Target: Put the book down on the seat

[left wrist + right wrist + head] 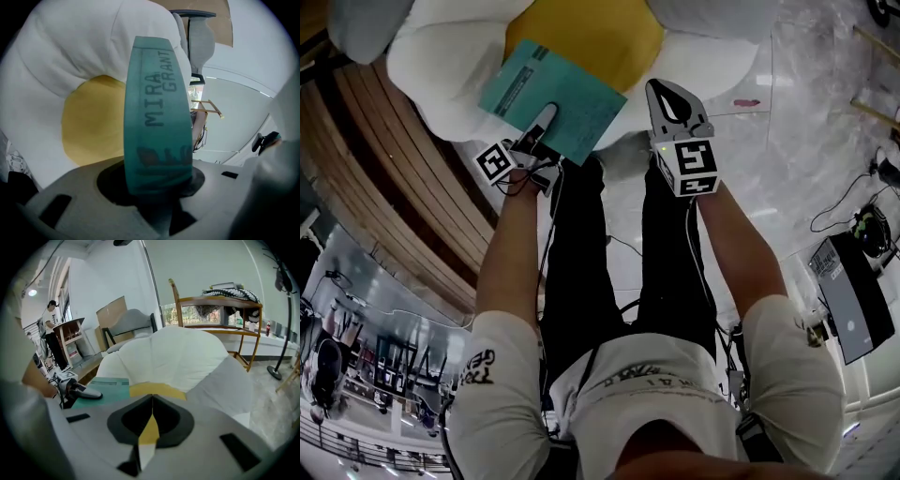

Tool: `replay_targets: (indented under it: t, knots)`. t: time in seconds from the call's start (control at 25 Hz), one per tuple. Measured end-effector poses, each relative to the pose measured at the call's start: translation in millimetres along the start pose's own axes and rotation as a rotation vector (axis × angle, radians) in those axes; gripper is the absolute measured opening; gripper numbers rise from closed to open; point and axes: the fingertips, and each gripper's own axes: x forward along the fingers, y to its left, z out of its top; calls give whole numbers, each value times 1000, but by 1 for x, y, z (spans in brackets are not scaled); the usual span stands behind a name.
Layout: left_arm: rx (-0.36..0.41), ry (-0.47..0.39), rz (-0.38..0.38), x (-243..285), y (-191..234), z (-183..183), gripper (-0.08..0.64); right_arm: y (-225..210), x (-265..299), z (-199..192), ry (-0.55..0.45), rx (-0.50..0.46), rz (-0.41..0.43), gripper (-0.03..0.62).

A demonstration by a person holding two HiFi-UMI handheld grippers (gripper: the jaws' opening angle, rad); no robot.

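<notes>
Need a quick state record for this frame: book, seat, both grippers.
book: teal, spine reads MIRA GRANT
left gripper: shut on book
right gripper: shut, empty, beside book
seat: yellow cushion in white chair
book vs seat: over the seat's near edge; contact cannot be told
task: book not yet released

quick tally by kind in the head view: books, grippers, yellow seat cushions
books: 1, the teal book
grippers: 2, the left gripper clamped on the teal book, the right gripper holding nothing
seat cushions: 1, the yellow seat cushion
total: 4
</notes>
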Motion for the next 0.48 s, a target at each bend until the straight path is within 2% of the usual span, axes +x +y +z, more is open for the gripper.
replay_targets:
  t: [0.28, 0.48]
  knots:
    - [-29, 2, 0, 18, 21, 0, 167, 17, 0, -17, 30, -46, 65, 28]
    - [-7, 10, 38, 23, 38, 5, 173, 31, -1, -34, 45, -49, 75, 29]
